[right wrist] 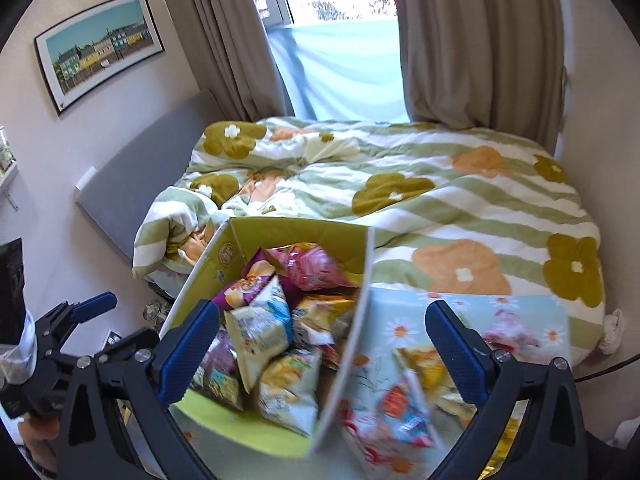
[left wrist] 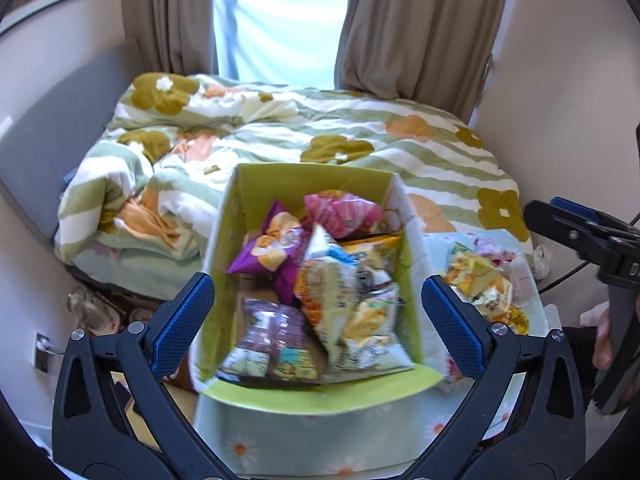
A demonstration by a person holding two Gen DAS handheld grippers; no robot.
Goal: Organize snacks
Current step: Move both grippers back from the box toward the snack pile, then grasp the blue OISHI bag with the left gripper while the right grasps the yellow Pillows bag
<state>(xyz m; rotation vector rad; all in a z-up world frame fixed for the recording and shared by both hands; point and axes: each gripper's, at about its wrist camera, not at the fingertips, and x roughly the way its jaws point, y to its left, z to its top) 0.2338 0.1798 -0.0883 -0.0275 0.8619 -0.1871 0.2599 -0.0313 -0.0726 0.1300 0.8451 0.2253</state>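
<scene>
Nearest the left wrist lens, the left hand-held gripper stands wide: two black plastic arms with round metal rivets, each tipped by a blue pad with a fine knurled texture, and nothing between them. It hovers above the box, an open, rectangular cardboard carton, lime green inside with pale outer walls.

The box is heaped with crinkly foil snack bags: a purple bag toward the left wall, a pink bag at the far end, a pale bag with orange print lying long through the middle, and a dark bag at the near end. All are blurred, so no print can be read.

The box sits on a desk covered in a smooth, pale green cloth printed with daisies. Just right of the box, loose snacks lie on the same cloth, glossy and wrinkled, in yellow, red and white.

The right hand-held gripper is also spread wide and holds nothing; its left pad hangs over the box, its right pad over the loose snacks, with the box's right wall between them.

Beyond the desk lies a bed under a soft, rumpled duvet striped green and white with olive and orange flowers. Behind it, taupe curtains hang in folds.
</scene>
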